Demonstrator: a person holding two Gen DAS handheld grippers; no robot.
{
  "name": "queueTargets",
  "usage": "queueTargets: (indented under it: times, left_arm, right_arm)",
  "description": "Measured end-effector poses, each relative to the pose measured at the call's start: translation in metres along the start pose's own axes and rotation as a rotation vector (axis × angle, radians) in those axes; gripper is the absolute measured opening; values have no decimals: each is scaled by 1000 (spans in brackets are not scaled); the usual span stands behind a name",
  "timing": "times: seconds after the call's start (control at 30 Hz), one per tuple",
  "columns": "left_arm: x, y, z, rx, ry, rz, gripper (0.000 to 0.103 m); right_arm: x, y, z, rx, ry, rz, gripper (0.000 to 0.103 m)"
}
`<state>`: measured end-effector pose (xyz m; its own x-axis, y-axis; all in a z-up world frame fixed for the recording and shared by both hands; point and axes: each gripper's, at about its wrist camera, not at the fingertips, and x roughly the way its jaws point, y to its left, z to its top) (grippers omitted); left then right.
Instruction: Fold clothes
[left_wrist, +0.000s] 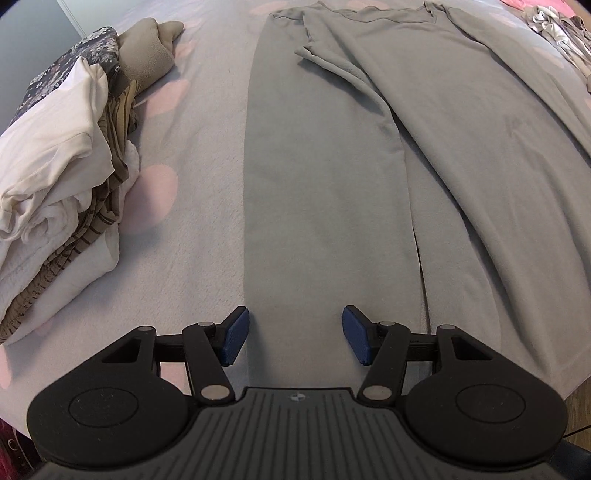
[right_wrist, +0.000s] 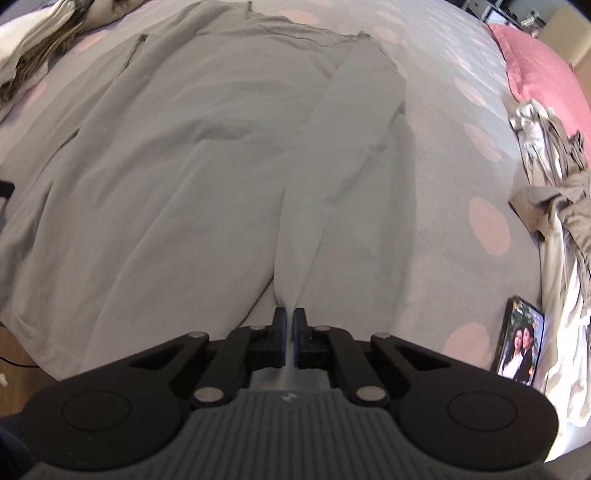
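Note:
A grey long-sleeved garment (left_wrist: 461, 122) lies flat on the bed, collar at the far end. Its left sleeve (left_wrist: 317, 206) runs straight toward my left gripper (left_wrist: 293, 338), which is open, blue pads either side of the sleeve's cuff end, just above it. In the right wrist view the garment (right_wrist: 177, 166) fills the middle, and its right sleeve (right_wrist: 354, 140) runs down to my right gripper (right_wrist: 289, 332), which is shut on the sleeve's cuff and lifts it slightly.
A pile of white, striped and beige clothes (left_wrist: 62, 177) lies left of the garment. On the right are crumpled beige clothes (right_wrist: 554, 206), a phone with a lit screen (right_wrist: 519, 341) and a pink pillow (right_wrist: 543, 70). The bedsheet (left_wrist: 192, 206) is grey with pink spots.

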<state>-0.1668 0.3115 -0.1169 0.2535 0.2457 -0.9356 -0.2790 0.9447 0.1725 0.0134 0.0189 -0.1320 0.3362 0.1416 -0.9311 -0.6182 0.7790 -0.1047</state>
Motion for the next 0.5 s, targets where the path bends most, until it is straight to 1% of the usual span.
queueTargets:
  times: [0.1,0.2,0.3,0.37,0.5]
  left_arm:
    - [2,0,1,2,8,-1,55]
    - [3,1,2,-4,18,-5,55]
    - [5,3,4,-10,23,-10,55]
    - [5,3,5,-11,26,-10,55]
    - [7,3,7,-8,36,-20,55]
  right_arm:
    - [-12,-19,7,57,6,12,4]
    - [-28,-39,11,90,3,-16,3]
    - [-44,-67,19,114,-24,-74,3]
    - [-51,-92,26,149,-43,-128,3]
    - [-53,-151,40,271,-57,-209,3]
